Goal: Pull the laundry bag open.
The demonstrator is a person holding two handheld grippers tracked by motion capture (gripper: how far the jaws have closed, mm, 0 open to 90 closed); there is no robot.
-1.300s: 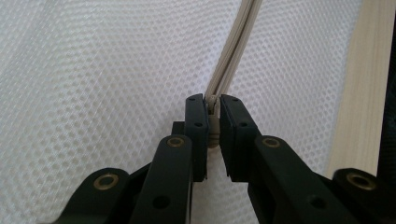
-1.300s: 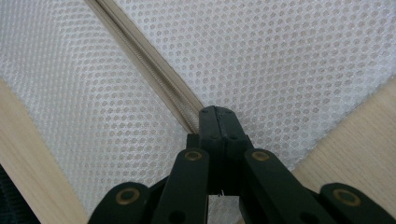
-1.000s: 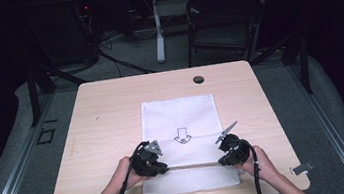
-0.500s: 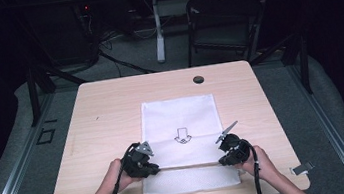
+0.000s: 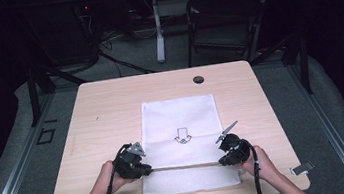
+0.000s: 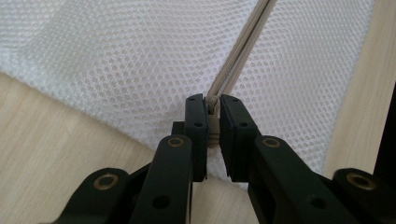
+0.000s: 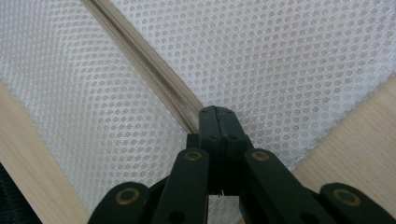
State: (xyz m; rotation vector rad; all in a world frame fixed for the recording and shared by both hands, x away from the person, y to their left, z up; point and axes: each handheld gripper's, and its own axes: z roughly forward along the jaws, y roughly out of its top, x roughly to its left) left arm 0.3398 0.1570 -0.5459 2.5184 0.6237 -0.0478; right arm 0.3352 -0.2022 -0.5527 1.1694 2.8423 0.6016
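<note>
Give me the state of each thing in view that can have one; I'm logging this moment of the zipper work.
Mesh bag: lying flat on the table, near end folded along the zipper line.
Zipper: teeth look meshed shut at the right end.
Zipper pull: pinched, at the bag's left edge.
Left hand-held gripper: shut on the zipper pull.
Right hand-held gripper: shut on the zipper's end.

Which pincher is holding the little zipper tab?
The left gripper: a beige zipper pull sits between its jaws. The right gripper pinches the zipper's end instead.
</note>
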